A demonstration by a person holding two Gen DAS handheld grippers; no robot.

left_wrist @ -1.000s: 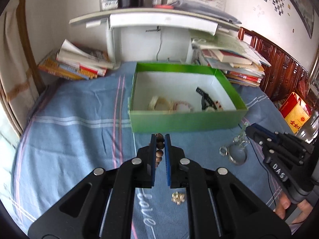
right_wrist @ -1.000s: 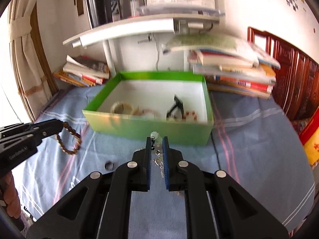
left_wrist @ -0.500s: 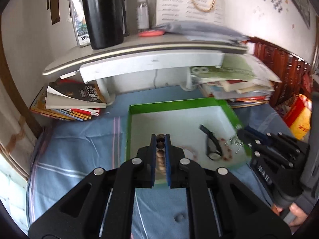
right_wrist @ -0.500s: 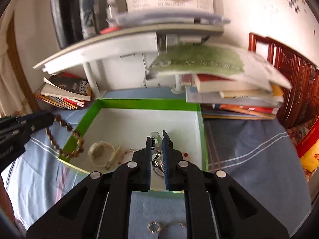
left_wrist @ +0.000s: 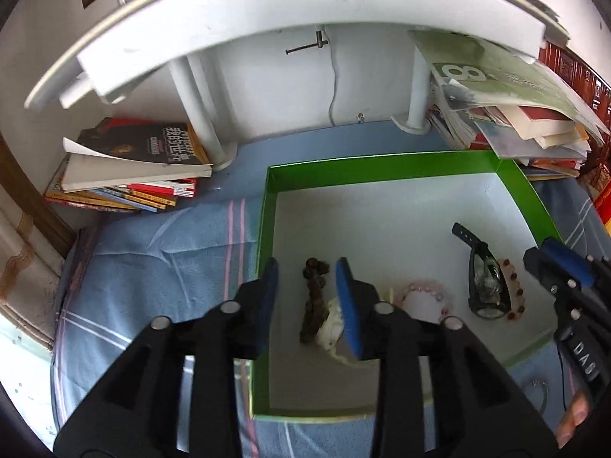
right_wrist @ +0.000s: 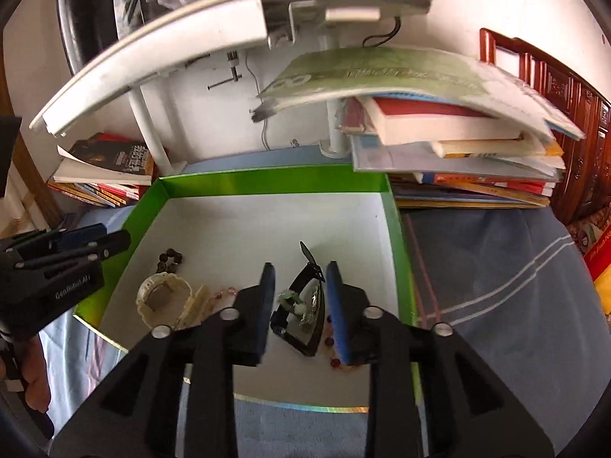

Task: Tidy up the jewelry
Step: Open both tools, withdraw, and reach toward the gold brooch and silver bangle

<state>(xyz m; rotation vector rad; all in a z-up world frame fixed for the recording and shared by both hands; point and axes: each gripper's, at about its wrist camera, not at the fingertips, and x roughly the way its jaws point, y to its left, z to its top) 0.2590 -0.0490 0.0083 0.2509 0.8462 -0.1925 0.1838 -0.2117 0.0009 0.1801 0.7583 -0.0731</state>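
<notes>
A green box with a white floor lies on the blue cloth. My left gripper is open above the box's left part; the brown bead bracelet lies on the box floor between its fingers. My right gripper is open above the box's right part; the clear and silver trinket lies on a black watch below it. A cream watch, a pink bead bracelet and a red bead bracelet also lie in the box.
A white shelf overhangs the far side of the box. Book stacks lie at the back left and back right. A metal ring lies on the cloth in front of the box. Dark wooden furniture stands at right.
Both grippers moved further over the box and opened. The brown bead bracelet dropped from the left one onto the box floor; the trinket dropped from the right one onto the black watch.
</notes>
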